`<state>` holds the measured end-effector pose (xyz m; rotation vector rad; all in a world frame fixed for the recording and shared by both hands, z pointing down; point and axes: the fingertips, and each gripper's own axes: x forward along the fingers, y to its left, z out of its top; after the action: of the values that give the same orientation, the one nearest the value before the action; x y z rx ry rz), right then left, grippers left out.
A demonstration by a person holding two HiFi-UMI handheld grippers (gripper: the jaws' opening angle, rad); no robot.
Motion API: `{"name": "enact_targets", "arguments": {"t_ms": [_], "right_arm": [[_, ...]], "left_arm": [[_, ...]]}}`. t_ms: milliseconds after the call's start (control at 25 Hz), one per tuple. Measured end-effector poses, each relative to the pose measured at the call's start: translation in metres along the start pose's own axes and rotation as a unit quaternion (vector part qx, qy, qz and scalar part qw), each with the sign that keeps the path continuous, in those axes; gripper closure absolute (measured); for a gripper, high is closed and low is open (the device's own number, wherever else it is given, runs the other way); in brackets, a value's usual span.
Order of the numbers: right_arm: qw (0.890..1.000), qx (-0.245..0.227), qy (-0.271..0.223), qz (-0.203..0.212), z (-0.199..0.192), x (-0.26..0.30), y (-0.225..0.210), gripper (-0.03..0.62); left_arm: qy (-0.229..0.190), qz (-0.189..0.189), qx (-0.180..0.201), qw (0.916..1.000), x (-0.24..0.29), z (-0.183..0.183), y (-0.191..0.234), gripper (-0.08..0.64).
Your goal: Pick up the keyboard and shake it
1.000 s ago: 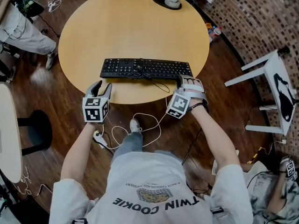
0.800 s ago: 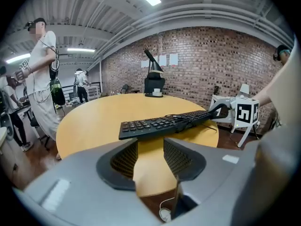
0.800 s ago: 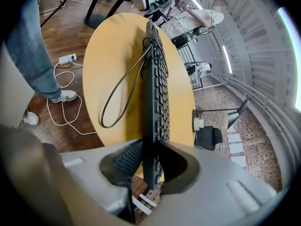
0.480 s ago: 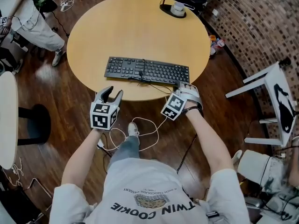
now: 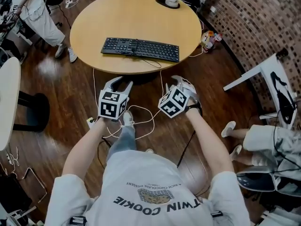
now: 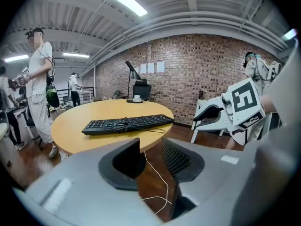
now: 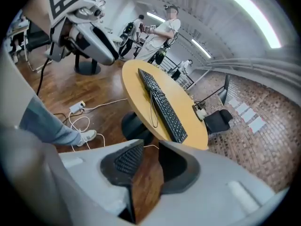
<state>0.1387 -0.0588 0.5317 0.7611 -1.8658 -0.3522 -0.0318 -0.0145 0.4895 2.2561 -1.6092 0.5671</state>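
A black keyboard (image 5: 140, 49) lies flat on the round wooden table (image 5: 117, 18), its cable trailing off the near edge. Both grippers hang over the floor in front of the table, a clear step short of its edge. My left gripper (image 5: 120, 84) points at the table with its jaws closing and nothing between them. My right gripper (image 5: 182, 81) stands open and empty beside it. In the left gripper view the keyboard (image 6: 127, 124) lies ahead beyond the left gripper (image 6: 150, 149). In the right gripper view the keyboard (image 7: 162, 105) runs away past the right gripper (image 7: 149, 157).
White cables (image 5: 141, 117) and a power strip (image 5: 91, 122) lie on the wood floor by my feet. A lamp base with a cup (image 5: 171, 0) stands at the table's far edge. A white chair (image 5: 263, 76) is at the right, and a person (image 5: 35, 13) stands at the far left.
Both grippers have drawn back from the table's near edge and now hang over the floor closer to my body. The keyboard has stayed flat on the table.
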Motion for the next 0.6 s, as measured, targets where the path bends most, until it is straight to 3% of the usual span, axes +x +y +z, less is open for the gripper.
{"name": "enact_targets", "arguments": {"t_ms": [320, 440, 600], "right_arm": [[0.989, 0.118, -0.069, 0.05, -0.01, -0.088, 0.053, 0.499], [0.977, 0.177, -0.094, 0.069, -0.006, -0.113, 0.064, 0.5], [0.952, 0.261, -0.131, 0.093, 0.006, -0.138, 0.079, 0.512]], "left_arm": [[0.003, -0.005, 0.018, 0.9998, -0.055, -0.014, -0.082, 0.46], [-0.001, -0.012, 0.023, 0.9997, -0.071, -0.014, -0.101, 0.484], [-0.007, -0.018, 0.024, 0.9995, -0.089, -0.012, -0.121, 0.539]]}}
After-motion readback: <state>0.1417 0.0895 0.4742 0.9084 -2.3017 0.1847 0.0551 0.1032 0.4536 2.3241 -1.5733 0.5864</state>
